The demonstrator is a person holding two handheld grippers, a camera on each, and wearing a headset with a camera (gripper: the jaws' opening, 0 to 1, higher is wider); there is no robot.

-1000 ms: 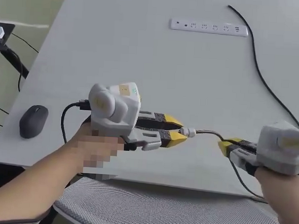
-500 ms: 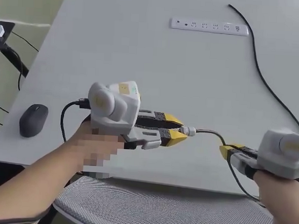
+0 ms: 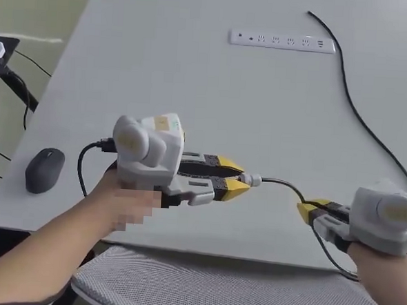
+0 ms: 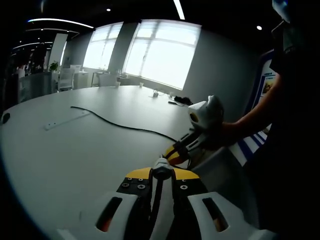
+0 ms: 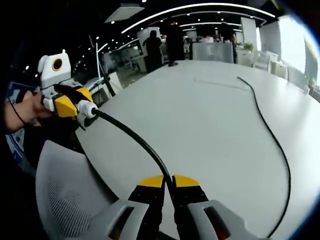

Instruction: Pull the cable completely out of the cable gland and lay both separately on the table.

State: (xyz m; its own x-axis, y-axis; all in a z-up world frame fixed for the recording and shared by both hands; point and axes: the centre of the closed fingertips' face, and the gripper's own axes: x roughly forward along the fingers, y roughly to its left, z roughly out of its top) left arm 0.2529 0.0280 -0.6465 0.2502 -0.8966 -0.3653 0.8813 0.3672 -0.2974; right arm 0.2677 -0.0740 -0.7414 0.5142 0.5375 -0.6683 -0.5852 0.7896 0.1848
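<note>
Both grippers are held in the air over the near edge of the table (image 3: 193,96), not resting on it.

Left gripper (image 3: 238,180): jaws closed on the gland (image 3: 253,179), whose pale nose pokes out past the yellow tips. The left gripper view shows it seated centrally between the two tips. The grip looks meant to anchor the gland so it cannot follow the cable.

Right gripper (image 3: 308,210): jaws pinched together on the cable (image 3: 282,182), near the gland but apart from it. In the right gripper view the black cable runs from between its tips in a shallow curve to the gland. The grippers face each other roughly along the cable's line. That suits a straight pull out of the bore rather than a sideways bend.

The cable is not out: it enters the gland with no gap visible. The span between the grippers sags slightly, so I judge there is little tension at present. Behind the right gripper a dark loop drops below the table edge. It is probably the cable's free tail, but the head view is too soft there to be sure.

Step in hand, by my reading: drawing the cable through, well short of laying anything down.

Well apart from the work: power strip (image 3: 281,40) at the far side, black cord (image 3: 361,117) trailing toward the near right, mouse (image 3: 43,169) by the left edge. Mesh chair (image 3: 181,289) below the near edge. The bare surface ahead of the grippers gives room for two separate placings.
</note>
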